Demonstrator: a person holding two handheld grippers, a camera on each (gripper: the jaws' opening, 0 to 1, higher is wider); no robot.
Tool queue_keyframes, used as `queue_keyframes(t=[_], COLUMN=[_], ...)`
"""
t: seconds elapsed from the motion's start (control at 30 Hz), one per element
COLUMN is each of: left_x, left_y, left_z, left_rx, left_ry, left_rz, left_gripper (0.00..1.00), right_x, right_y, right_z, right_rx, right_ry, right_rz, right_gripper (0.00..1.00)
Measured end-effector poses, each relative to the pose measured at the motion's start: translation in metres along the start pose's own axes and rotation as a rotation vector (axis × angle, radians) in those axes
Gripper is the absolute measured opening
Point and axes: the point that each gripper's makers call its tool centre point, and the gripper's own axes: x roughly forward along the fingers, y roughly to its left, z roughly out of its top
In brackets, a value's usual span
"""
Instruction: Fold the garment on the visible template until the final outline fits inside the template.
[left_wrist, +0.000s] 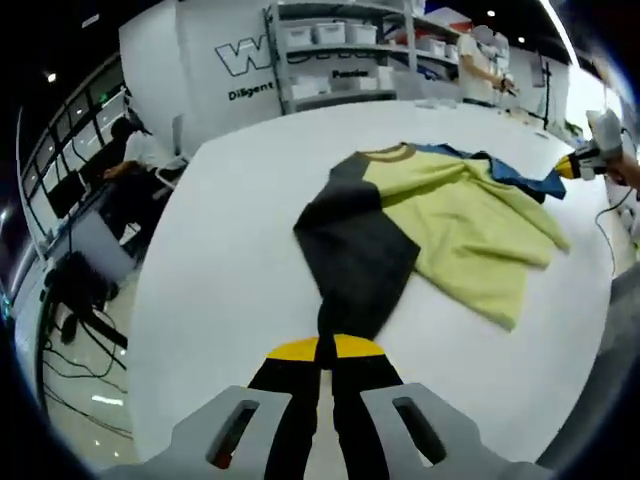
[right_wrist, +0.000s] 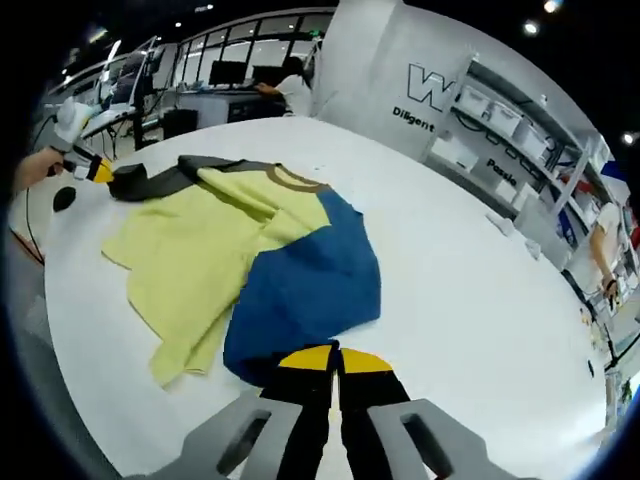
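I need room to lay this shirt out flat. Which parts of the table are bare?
The white table is bare beyond the blue sleeve, toward the shelving. In the left gripper view, it is bare beside the dark sleeve, toward the desks. It is crowded in the middle, where the yellow body lies bunched between both tongs.

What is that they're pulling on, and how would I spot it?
Look at the big white table. Lying spread on it is a soft long-sleeved shirt with a yellow-green body, one dark grey sleeve, one blue sleeve and a brown collar. Nothing else on the table has those three colours.
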Motion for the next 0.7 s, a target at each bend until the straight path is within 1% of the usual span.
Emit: queue_keyframes(t=[0.07,0.13,0.17,0.23,0.27,0.33,0.37,0.4,0.43,0.47,0.5,0.53,0.57,0.6,0.7], left_x=[0.0,0.001,0.002,0.001,0.001,0.0,0.0,0.0,0.0,-0.001,-0.001,-0.002,-0.003,-0.003,-0.005], left_y=[0.009,0.016,0.02,0.024,0.027,0.034,0.038,0.04,0.042,0.044,0.047,0.051,0.054,0.061,0.072], left_z=[-0.008,-0.011,-0.014,-0.016,-0.019,-0.022,-0.024,-0.023,-0.021,-0.019,-0.017,-0.015,-0.013,-0.012,-0.012], left_rx=[0.027,0.045,0.041,0.042,0.05,0.064,0.05,0.007,-0.064,-0.104,-0.14,-0.187,-0.211,-0.242,-0.258], left_ry=[0.031,0.037,0.047,0.051,0.062,0.075,0.08,0.074,0.055,0.042,0.031,0.019,0.009,0.001,-0.001], left_rz=[0.023,0.04,0.044,0.049,0.057,0.079,0.085,0.09,0.077,0.074,0.078,0.078,0.078,0.09,0.126], left_gripper=[0.01,0.01,0.01,0.01,0.01,0.01,0.01,0.01,0.01,0.01,0.01,0.01,0.01,0.01,0.01], right_x=[0.0,0.0,0.0,0.001,0.001,0.001,0.001,0.001,0.001,0.001,0.0,0.0,-0.001,-0.002,-0.005], right_y=[-0.013,-0.025,-0.027,-0.04,-0.046,-0.055,-0.059,-0.063,-0.067,-0.071,-0.077,-0.081,-0.086,-0.092,-0.108], right_z=[-0.005,-0.01,-0.011,-0.017,-0.019,-0.024,-0.025,-0.025,-0.027,-0.028,-0.029,-0.032,-0.034,-0.04,-0.049], right_rx=[-0.007,-0.004,-0.006,-0.006,-0.006,0.025,0.051,0.082,0.146,0.203,0.279,0.33,0.374,0.419,0.446], right_ry=[0.011,0.029,0.032,0.052,0.057,0.069,0.066,0.057,0.053,0.048,0.037,0.035,0.039,0.048,0.055], right_rz=[-0.02,-0.043,-0.046,-0.075,-0.084,-0.107,-0.12,-0.125,-0.13,-0.137,-0.146,-0.154,-0.161,-0.172,-0.215], right_gripper=[0.0,0.0,0.0,0.0,0.0,0.0,0.0,0.0,0.0,0.0,0.0,0.0,0.0,0.0,0.0])
